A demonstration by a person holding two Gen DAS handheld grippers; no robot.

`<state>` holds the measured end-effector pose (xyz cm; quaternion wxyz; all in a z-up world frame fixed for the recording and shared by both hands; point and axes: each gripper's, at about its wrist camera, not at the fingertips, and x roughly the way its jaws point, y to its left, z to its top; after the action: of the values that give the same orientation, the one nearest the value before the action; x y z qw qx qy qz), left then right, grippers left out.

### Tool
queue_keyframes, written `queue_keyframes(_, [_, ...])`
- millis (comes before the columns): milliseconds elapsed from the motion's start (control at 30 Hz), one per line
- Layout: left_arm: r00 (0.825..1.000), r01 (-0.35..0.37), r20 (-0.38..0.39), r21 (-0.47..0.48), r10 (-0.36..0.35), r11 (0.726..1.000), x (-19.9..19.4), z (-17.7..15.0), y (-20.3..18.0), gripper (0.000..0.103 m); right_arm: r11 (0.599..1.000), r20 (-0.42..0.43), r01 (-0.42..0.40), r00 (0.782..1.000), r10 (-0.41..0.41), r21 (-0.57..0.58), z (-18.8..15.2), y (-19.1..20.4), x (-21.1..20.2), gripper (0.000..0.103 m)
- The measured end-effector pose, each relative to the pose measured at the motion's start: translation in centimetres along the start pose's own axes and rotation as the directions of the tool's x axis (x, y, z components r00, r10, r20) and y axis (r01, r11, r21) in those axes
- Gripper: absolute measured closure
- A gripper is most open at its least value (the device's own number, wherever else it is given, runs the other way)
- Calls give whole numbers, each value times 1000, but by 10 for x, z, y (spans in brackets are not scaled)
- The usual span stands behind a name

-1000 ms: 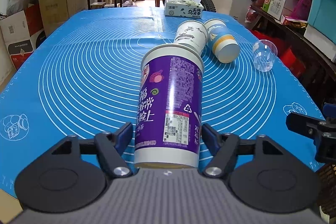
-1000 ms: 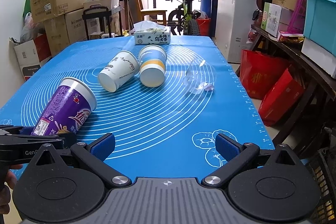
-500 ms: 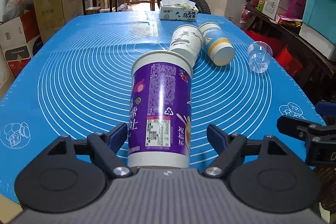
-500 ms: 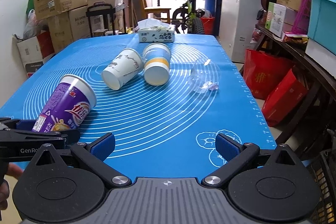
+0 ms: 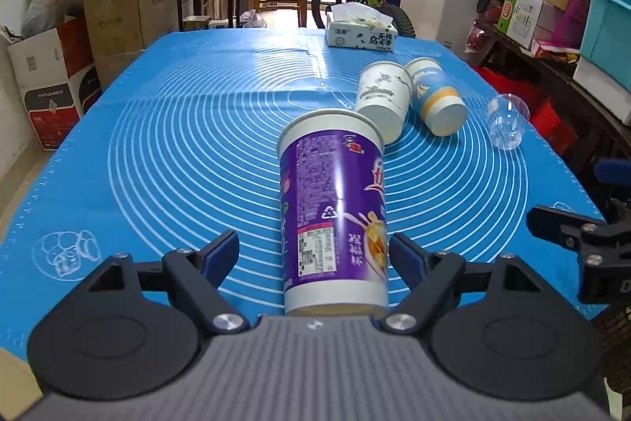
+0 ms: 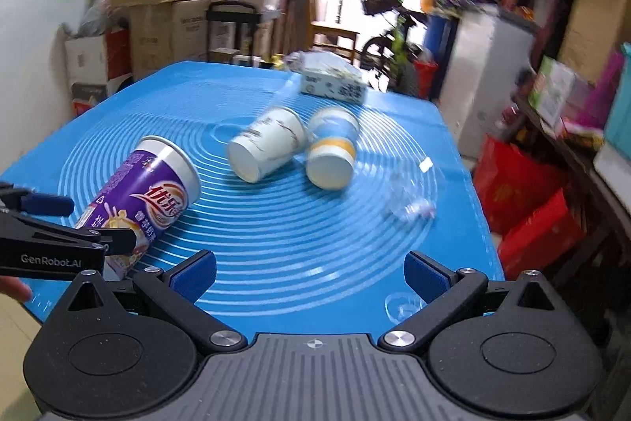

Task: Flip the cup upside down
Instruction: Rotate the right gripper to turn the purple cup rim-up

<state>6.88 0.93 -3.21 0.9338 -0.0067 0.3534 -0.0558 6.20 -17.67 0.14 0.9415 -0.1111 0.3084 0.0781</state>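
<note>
While the purple cup [image 5: 334,212] lies sideways on the surface [image 5: 165,145], nothing grips it.
The left hand-held gripper [image 5: 313,251] has widened around its base; the right hand-held gripper [image 6: 310,273] gapes empty beside it.

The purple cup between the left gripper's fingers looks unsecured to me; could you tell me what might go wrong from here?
1. The left gripper is open around the lying purple cup, with a gap at one finger; closing off-centre could roll it away.
2. Pushed forward, its rim could hit the white cup, which lies against the blue-and-yellow cup.
3. The right wrist view is blurred by motion, so the right gripper could clip the clear plastic cup.
</note>
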Motion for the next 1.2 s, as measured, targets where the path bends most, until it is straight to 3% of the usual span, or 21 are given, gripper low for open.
queue_keyframes(133, [999,50,-1,-4,-50,999,-11,-1,8,20,981,17,-39,999,43,-188,20,24,-4,0])
queue_keyframes(300, [997,76,6,18,-76,997,-21,-5,13,20,917,34,-62,996,82,-395,45,53,-9,0])
queue_keyframes(400, [996,86,5,21,-86,996,-27,-8,21,20,848,24,-80,994,108,-523,56,71,-12,0])
queue_keyframes(467, [997,70,15,10,-71,997,-34,-9,29,20,763,0,-98,992,127,-639,61,83,-11,0])
queue_keyframes(567, [998,50,32,-15,-49,999,-45,-10,48,20,561,-31,-111,988,150,-820,61,109,-15,0])
queue_keyframes(733, [997,-38,60,-40,40,998,-55,-13,75,20,157,-56,-74,991,118,-985,50,150,-9,0])
queue_keyframes(867, [996,-70,49,-95,75,993,-51,-16,96,20,-168,-51,-36,995,83,-985,28,179,3,0])
queue_keyframes(1000, [993,-104,51,-105,110,989,-49,-20,108,20,-536,1,49,996,89,-843,-13,192,18,0])
queue_keyframes(1100, [992,-114,46,-113,120,987,-46,-23,114,20,-678,-12,58,995,98,-733,-35,196,30,0])
queue_keyframes(1200, [992,-111,40,-113,116,987,-45,-27,120,20,-770,-18,63,995,96,-635,-54,198,41,0])
